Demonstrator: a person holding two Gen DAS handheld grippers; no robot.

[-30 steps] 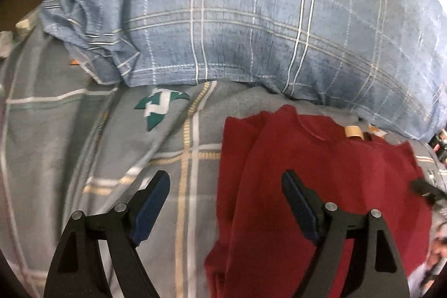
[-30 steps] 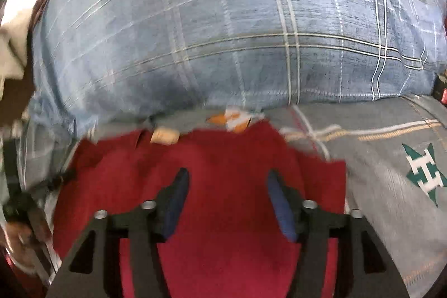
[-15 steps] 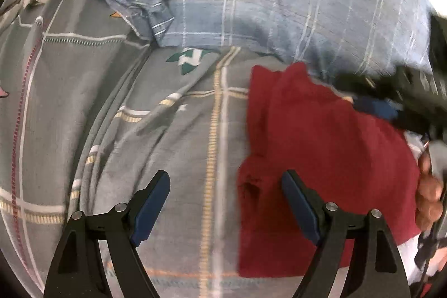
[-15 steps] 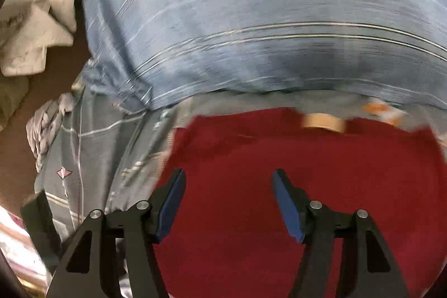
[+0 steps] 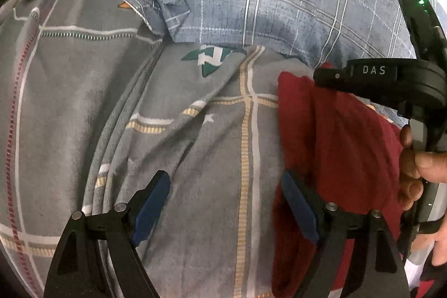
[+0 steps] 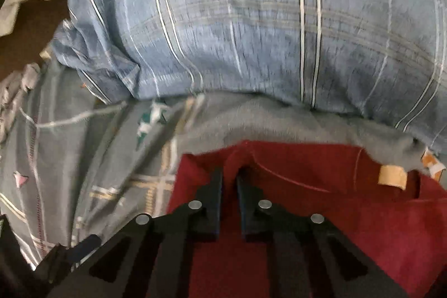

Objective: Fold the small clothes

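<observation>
Right gripper (image 6: 229, 180) pinches the soft, limp shirt (image 6: 321, 214) at its near shoulder fold; left gripper (image 5: 226, 200) gapes empty

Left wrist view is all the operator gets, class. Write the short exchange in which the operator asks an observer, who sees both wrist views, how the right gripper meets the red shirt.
Operator: I see only the right gripper's body. Is it open or shut?
Observer: The right gripper is shut on the red shirt, pinching a raised ridge of cloth near the shirt's left edge.
Operator: Which end of the shirt is that?
Observer: The neck end: a tan label sits at the collar, to the right of the pinch.
</observation>
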